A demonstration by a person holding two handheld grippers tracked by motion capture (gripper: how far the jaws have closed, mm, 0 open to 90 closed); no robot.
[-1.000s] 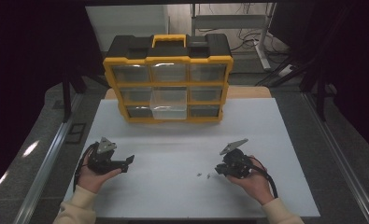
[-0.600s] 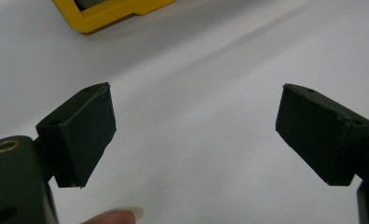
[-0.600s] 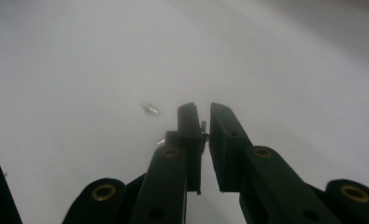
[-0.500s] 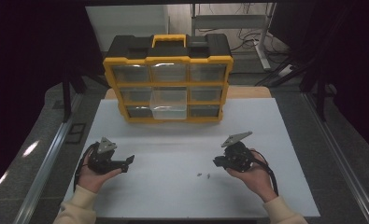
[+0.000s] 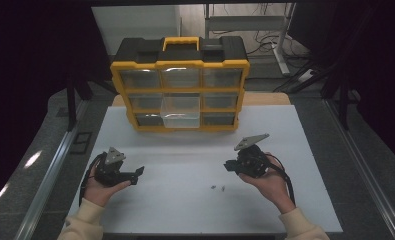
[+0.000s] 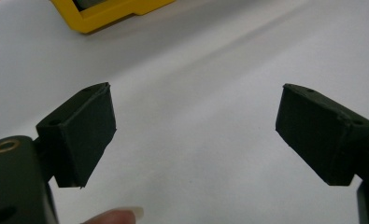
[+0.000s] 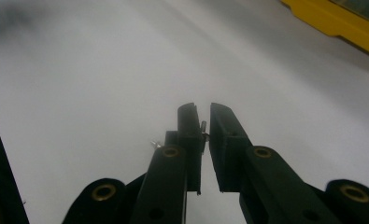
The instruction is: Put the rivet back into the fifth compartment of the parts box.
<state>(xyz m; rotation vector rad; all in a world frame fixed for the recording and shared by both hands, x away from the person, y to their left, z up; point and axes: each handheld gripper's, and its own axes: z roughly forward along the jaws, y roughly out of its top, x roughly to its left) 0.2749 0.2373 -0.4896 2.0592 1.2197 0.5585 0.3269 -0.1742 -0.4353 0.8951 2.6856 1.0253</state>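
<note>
My right gripper [image 5: 228,165] hovers above the white table top at the right, and its jaws are shut on a tiny metal screw [image 7: 203,127] pinched near the tips of the gripper [image 7: 204,114]. Two or three more small screws [image 5: 217,188] lie on the table just below and to its left. My left gripper [image 5: 135,173] rests low at the left. Its jaws stand wide open in the left gripper view [image 6: 196,130] with only bare table between them.
A yellow and black drawer organizer [image 5: 180,67] stands at the back of the white table top [image 5: 185,215], with its clear middle drawer [image 5: 181,114] pulled out. Its yellow base edge [image 6: 107,14] [image 7: 341,23] shows in both gripper views. Dark floor surrounds the table.
My right gripper has risen off the table, away from the loose screws, still shut. The left gripper has stayed where it was.
</note>
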